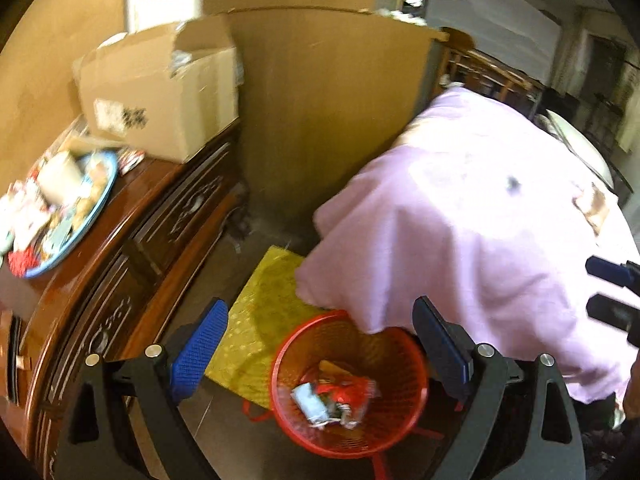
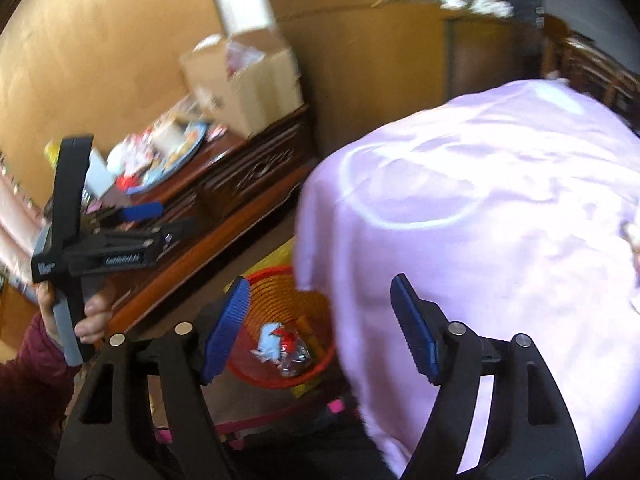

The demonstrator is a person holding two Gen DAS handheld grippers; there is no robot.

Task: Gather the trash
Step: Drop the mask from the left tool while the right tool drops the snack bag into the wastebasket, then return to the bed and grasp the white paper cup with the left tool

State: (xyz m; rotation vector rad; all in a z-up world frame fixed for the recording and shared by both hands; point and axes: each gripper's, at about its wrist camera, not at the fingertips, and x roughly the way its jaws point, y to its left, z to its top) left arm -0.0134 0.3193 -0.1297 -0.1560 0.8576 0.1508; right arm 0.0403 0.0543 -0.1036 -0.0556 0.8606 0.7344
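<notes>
A red mesh bin [image 1: 348, 384] stands on the floor with crumpled wrappers [image 1: 332, 398] inside. My left gripper [image 1: 320, 344] is open and empty, hovering above the bin. My right gripper [image 2: 320, 328] is open and empty too, above the bin [image 2: 280, 332] and the edge of a pink-clothed table [image 2: 480, 220]. The right gripper's fingers [image 1: 608, 296] show at the right edge of the left wrist view. The left gripper [image 2: 140, 220] shows in the right wrist view, held over the wooden cabinet. More wrappers lie around a blue plate [image 1: 68, 216] on that cabinet.
A carved wooden cabinet [image 1: 132, 264] runs along the left, with an open cardboard box [image 1: 160, 92] on it. A yellow mat [image 1: 260, 320] lies under the bin. A tall cardboard panel [image 1: 328, 112] stands behind. The pink cloth [image 1: 460, 220] overhangs the bin's right side.
</notes>
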